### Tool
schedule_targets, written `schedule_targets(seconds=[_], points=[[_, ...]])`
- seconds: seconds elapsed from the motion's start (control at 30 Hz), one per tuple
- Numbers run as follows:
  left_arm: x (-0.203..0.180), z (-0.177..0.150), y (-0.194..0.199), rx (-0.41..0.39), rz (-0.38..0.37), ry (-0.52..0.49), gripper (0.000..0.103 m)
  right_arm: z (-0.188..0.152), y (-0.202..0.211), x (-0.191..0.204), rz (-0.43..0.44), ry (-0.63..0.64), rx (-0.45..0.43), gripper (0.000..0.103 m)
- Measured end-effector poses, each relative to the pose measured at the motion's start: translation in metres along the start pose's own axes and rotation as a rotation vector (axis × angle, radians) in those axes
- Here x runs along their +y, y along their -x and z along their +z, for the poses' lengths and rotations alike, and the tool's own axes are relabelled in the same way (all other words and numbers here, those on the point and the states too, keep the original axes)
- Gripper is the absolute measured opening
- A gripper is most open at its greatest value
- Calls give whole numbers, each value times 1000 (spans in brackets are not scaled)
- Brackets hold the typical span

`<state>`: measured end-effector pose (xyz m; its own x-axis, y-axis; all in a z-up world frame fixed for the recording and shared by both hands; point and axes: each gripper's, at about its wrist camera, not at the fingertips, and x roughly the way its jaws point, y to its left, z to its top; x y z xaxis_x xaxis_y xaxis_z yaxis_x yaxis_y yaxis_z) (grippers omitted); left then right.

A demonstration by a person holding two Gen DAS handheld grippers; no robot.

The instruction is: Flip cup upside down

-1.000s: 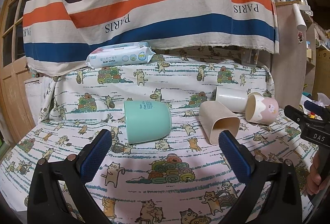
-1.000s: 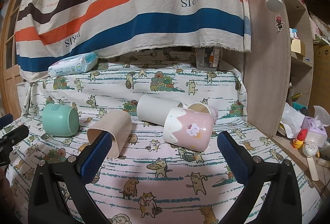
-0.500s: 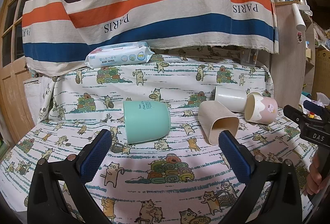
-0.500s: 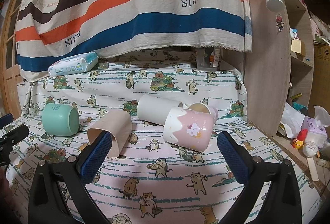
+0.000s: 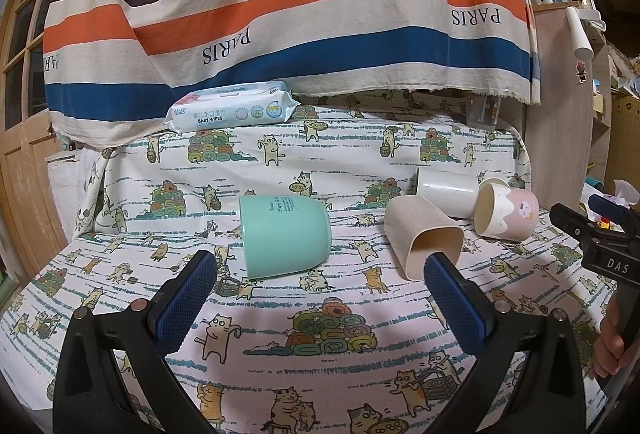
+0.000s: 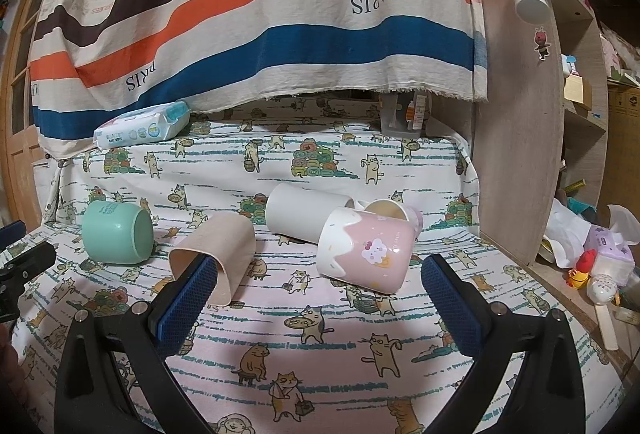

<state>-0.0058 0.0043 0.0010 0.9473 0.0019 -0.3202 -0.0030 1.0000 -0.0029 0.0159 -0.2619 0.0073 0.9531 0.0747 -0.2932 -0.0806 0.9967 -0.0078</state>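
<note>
Four cups [image 6: 366, 248] lie toppled, two grippers [image 5: 320, 274] spread.

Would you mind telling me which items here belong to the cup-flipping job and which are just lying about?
Job:
- mint cup
- beige cup
- white cup
- pink cup
All four lie on their sides.

Lying about:
- baby wipes pack
- striped cloth
- toys
</note>
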Motion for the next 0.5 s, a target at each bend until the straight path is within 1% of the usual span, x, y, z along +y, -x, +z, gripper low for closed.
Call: schedule_targets(seconds=[0.5], points=[[3,1,-2,15,11,7,103,1,0,0,1,2,1,103]])
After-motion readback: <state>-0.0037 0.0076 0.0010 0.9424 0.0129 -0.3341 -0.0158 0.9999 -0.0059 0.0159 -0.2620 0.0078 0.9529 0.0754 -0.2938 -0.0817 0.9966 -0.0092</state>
